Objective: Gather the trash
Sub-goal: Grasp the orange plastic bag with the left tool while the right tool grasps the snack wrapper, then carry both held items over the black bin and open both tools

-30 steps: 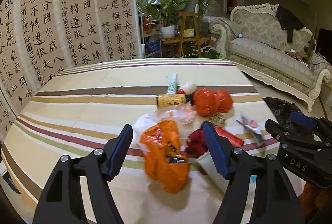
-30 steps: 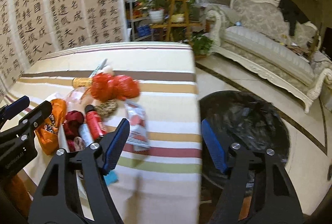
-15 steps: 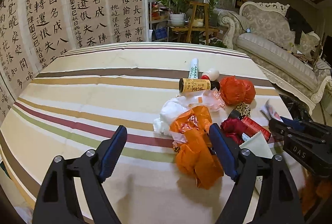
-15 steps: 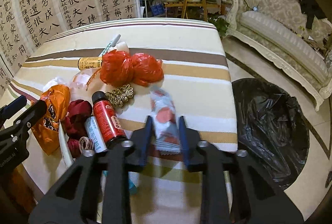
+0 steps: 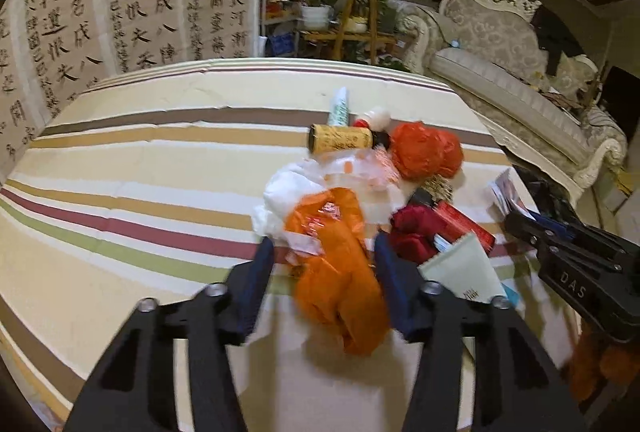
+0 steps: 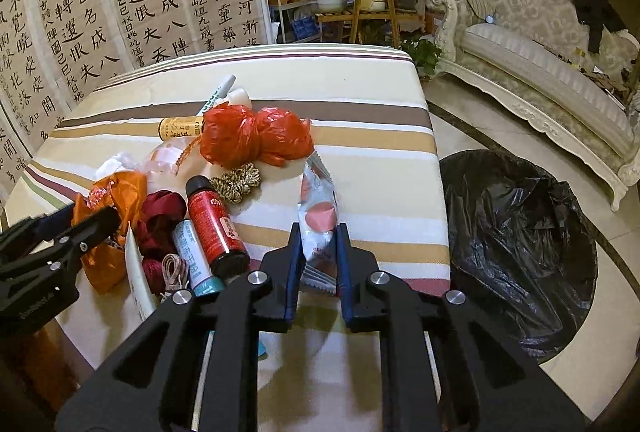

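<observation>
A heap of trash lies on the striped table. My left gripper is open, its jaws on either side of a crumpled orange plastic bag. My right gripper is shut on a white and red snack wrapper near the table's right edge. The right gripper also shows at the right of the left wrist view, and the wrapper there too. The left gripper shows at the left of the right wrist view.
The heap holds a red plastic bag, a red bottle, a yellow-labelled bottle, a dark red cloth, a braided cord and white plastic. A black-lined bin stands on the floor to the right. A sofa is behind.
My right gripper moved onto the snack wrapper and closed on it. My left gripper came down over the orange bag and its jaws have narrowed around it.
</observation>
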